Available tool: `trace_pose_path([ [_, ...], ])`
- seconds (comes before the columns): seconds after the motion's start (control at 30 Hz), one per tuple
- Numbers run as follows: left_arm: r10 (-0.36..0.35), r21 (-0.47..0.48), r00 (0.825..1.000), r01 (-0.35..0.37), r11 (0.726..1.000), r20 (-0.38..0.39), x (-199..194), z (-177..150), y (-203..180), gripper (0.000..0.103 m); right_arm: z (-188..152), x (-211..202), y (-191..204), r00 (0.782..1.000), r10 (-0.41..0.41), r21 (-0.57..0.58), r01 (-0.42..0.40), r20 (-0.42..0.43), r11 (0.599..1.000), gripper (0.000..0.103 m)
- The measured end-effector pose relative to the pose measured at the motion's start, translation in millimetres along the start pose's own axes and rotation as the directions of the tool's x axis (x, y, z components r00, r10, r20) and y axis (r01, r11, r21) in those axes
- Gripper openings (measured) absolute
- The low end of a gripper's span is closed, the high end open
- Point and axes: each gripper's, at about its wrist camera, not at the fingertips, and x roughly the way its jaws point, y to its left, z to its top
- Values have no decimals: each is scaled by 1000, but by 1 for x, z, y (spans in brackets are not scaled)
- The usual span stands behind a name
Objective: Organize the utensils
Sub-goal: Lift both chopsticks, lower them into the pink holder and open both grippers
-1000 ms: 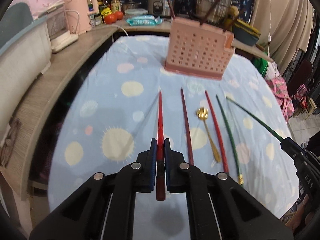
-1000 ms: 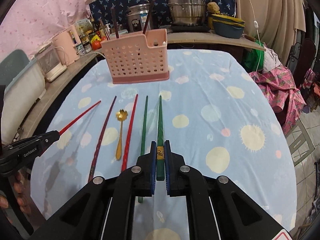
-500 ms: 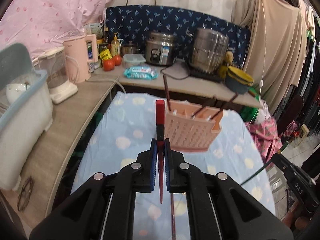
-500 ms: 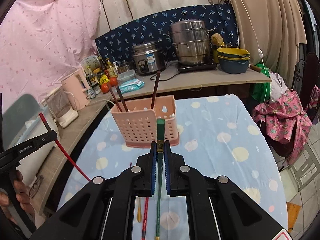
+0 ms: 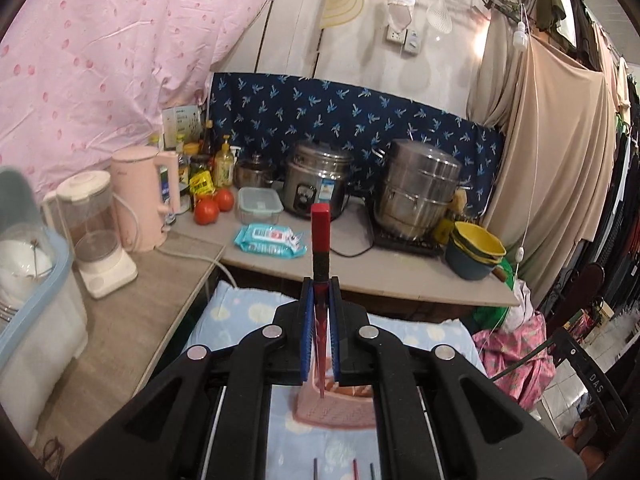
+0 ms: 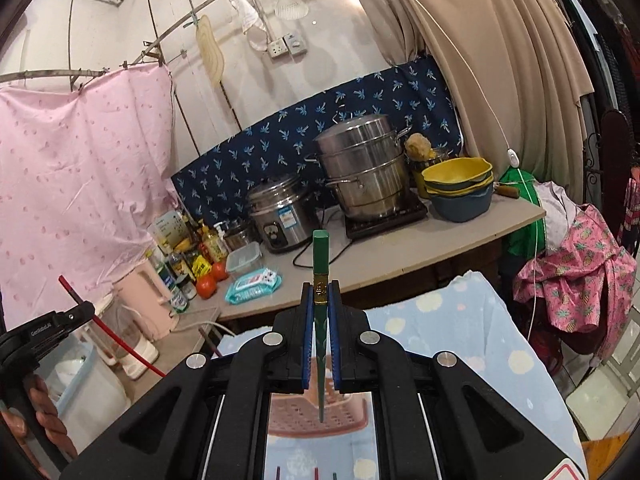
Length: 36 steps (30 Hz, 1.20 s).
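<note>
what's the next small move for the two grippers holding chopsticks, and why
Probably lower both straight down, then release. The left gripper pinches the red chopstick upright, the right gripper the green chopstick, and each tip hangs just above the pink holder.

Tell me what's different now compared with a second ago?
Both claws lifted their chopsticks off the table and tipped them upright. The left claw now holds the red chopstick point-down above the pink basket; the right claw does likewise with the green chopstick. Both grips stayed shut, and the basket stayed put.
</note>
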Motion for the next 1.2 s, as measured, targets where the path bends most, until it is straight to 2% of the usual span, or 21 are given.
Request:
trace_pose_path([
  [0.17, -5, 6, 1000, 5, 1000, -9, 31, 2, -9, 7, 11, 37, 0, 1000, -11, 8, 11, 0, 1000, 7],
  [0.4, 44, 60, 990, -36, 998, -135, 85, -40, -9, 7, -24, 95, -14, 989, -32, 19, 35, -142, 999, 7],
  [0.7, 87, 78, 977, -73, 994, -197, 109, -67, -4, 8, -49, 117, -28, 972, -42, 28, 49, -230, 998, 7],
  [0.77, 94, 85, 976, -78, 993, -199, 110, -70, -5, 8, -52, 119, -28, 970, -49, 24, 56, -238, 998, 9],
  [0.83, 99, 86, 977, -84, 993, -190, 107, -72, -5, 8, -54, 116, -29, 970, -63, 20, 70, -235, 997, 16],
  [0.93, 105, 85, 976, -90, 992, -189, 104, -73, -6, 25, -57, 108, -28, 972, -76, 7, 80, -224, 997, 31],
  [0.97, 107, 84, 976, -93, 992, -187, 103, -74, -6, 30, -57, 103, -27, 973, -81, 0, 83, -217, 997, 32],
  [1.03, 112, 81, 976, -99, 992, -184, 99, -74, -5, 36, -58, 94, -27, 975, -88, -10, 88, -203, 996, 37],
  [1.2, 126, 84, 975, -113, 990, -181, 88, -79, -5, 38, -61, 70, -27, 979, -89, -28, 86, -184, 996, 41],
])
